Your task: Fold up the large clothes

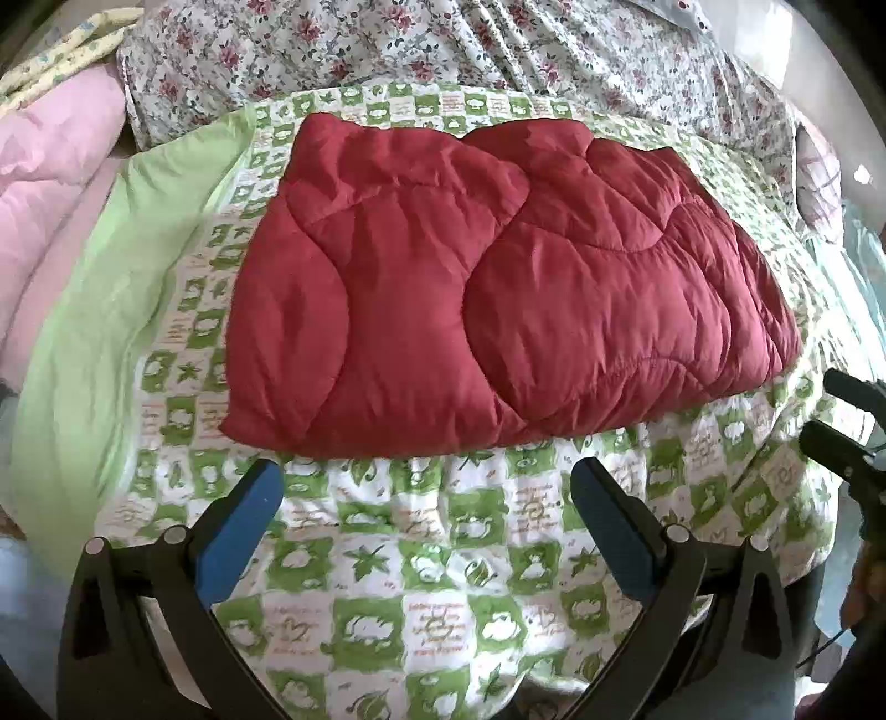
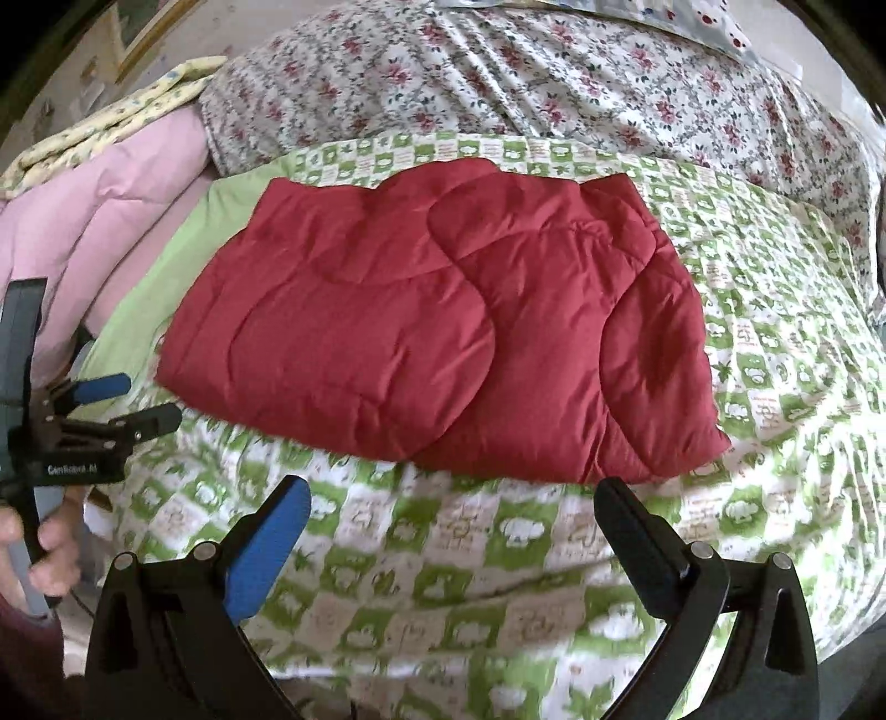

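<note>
**Both grippers spread wide, clear of the folded red garment**

Our left gripper hovers with its fingers wide apart and nothing between them, just short of the near edge of the red quilted garment. Our right gripper is likewise spread and holding nothing, close to the same edge. We see the garment lying folded into a thick block on a green-and-white checked quilt covering the bed. Beyond it lies a floral sheet; a pink quilt is bundled at the bed's left side.
</note>
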